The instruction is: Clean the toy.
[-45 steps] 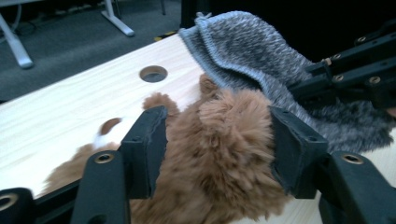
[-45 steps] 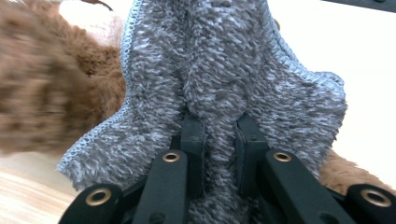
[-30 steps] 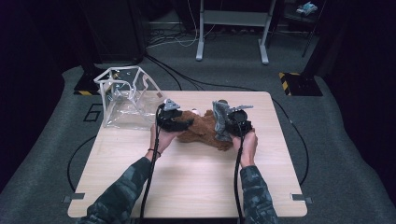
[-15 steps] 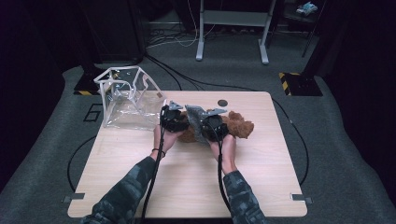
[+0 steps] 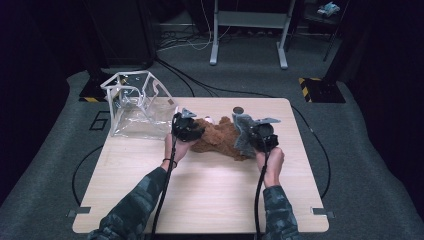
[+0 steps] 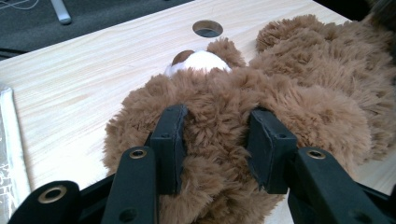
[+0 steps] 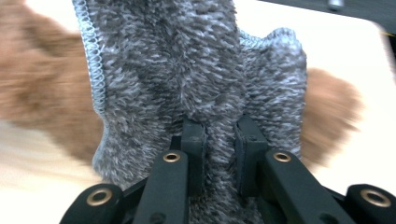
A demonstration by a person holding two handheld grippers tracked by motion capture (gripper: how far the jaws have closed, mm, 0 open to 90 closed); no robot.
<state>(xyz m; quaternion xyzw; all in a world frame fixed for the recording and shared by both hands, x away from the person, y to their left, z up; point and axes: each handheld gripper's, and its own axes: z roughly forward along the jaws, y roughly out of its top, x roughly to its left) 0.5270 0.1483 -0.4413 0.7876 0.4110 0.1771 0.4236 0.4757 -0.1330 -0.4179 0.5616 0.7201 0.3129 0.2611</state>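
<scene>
On the table [image 5: 200, 190], left hand-held gripper [image 6: 217, 135] pinches teddy bear [image 6: 299, 84].

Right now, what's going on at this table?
A person works two handheld grippers on a fluffy brown teddy bear lying on the light wooden table. The left gripper has just been closing and pinches the bear's fur. The right gripper is shut on a grey knitted garment held over the bear. A clear plastic bag stands at the left.
</scene>
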